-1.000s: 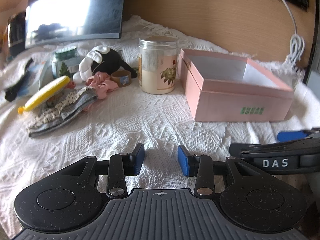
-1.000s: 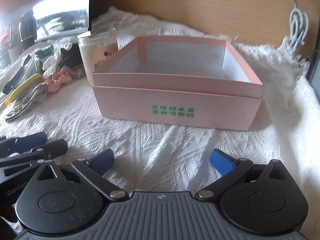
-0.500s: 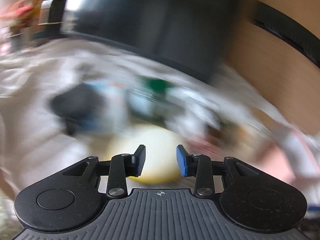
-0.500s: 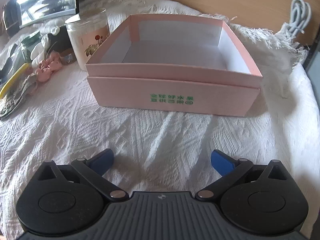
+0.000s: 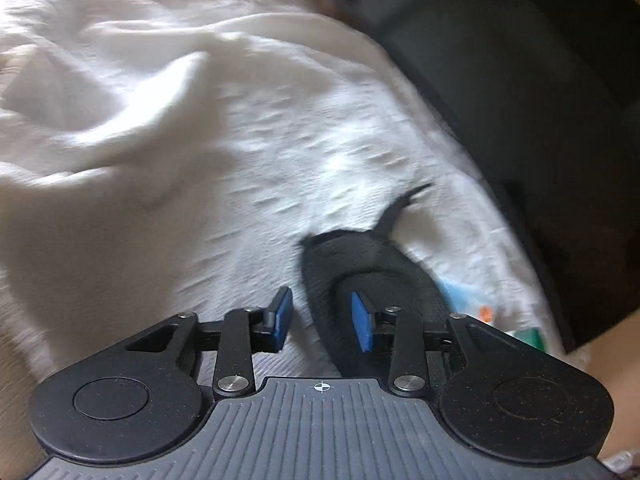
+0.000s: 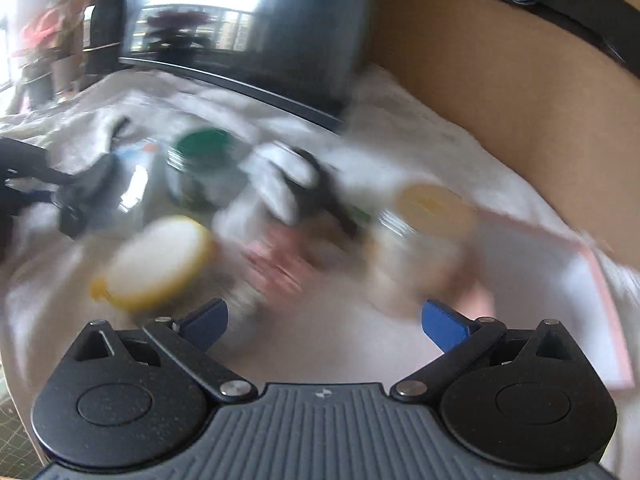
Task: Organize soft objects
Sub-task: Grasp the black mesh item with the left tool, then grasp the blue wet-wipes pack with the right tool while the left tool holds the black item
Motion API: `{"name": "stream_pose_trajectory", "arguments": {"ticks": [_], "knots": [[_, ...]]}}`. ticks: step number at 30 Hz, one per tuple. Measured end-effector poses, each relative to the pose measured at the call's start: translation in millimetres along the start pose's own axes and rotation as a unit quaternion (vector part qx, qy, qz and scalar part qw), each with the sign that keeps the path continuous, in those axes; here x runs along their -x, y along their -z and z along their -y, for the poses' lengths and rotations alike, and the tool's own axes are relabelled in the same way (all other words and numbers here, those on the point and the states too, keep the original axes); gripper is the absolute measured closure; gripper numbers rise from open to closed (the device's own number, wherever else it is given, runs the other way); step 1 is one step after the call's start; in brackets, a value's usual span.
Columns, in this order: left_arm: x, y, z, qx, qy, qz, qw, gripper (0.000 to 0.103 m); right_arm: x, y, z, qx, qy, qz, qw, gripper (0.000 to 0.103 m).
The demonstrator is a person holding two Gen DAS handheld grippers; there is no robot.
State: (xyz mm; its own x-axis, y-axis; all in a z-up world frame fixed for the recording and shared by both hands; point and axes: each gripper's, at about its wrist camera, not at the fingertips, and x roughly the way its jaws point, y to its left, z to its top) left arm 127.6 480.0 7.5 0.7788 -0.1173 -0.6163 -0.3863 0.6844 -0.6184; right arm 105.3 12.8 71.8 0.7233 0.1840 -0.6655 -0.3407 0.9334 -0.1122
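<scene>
Step in hand, as I read it: approach to the first soft item, nothing gathered yet.

Left gripper (image 5: pixel 322 322) sits low over the white textured bedspread (image 5: pixel 192 168), just beside a black fabric piece (image 5: pixel 372 256). Its jaws have just been closing somewhat but stand parted; the left pad is over bare cloth, the right pad over the black fabric, nothing pinched.

Right gripper (image 6: pixel 324 322): jaws wide apart, empty, aimed at the blurred cluster of items.

Black fabric piece: dark, matte, fuzzy-looking, lying flat with a thin strap or tail trailing away. Exact kind unclear. Likely limp; will sag when lifted.

Pink box (image 6: pixel 580 280) shows at the right edge of the right wrist view, presumably the destination.

Next move calls for shifting the left jaws sideways to straddle a fold of the fabric, then closing fully.
</scene>
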Motion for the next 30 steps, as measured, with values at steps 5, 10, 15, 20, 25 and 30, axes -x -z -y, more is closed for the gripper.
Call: {"name": "stream_pose_trajectory", "arguments": {"ticks": [5, 10, 15, 20, 25, 30], "knots": [[-15, -8, 9, 0.006, 0.055, -0.022, 0.9982, 0.061, -41, -21, -53, 0.006, -0.027, -0.001, 1.000, 0.000], [2, -6, 34, -0.061, 0.143, -0.011, 0.9878, 0.060, -74, -17, -66, -0.039, -0.047, -0.046, 0.997, 0.000], [-22, -1, 55, -0.069, 0.135, -0.044, 0.9875, 0.060, -83, -13, -69, -0.058, -0.064, -0.060, 0.994, 0.000], [-50, -3, 74, -0.049, 0.145, -0.048, 0.9870, 0.059, -91, -12, -64, -0.082, -0.086, -0.075, 0.990, 0.000], [-44, -6, 84, -0.090, 0.129, -0.047, 0.9864, 0.075, -92, -7, -55, -0.117, -0.092, -0.099, 0.984, 0.000], [-25, -18, 66, -0.096, 0.132, -0.046, 0.9855, 0.077, -89, -13, -57, -0.073, -0.108, -0.110, 0.985, 0.000]]}}
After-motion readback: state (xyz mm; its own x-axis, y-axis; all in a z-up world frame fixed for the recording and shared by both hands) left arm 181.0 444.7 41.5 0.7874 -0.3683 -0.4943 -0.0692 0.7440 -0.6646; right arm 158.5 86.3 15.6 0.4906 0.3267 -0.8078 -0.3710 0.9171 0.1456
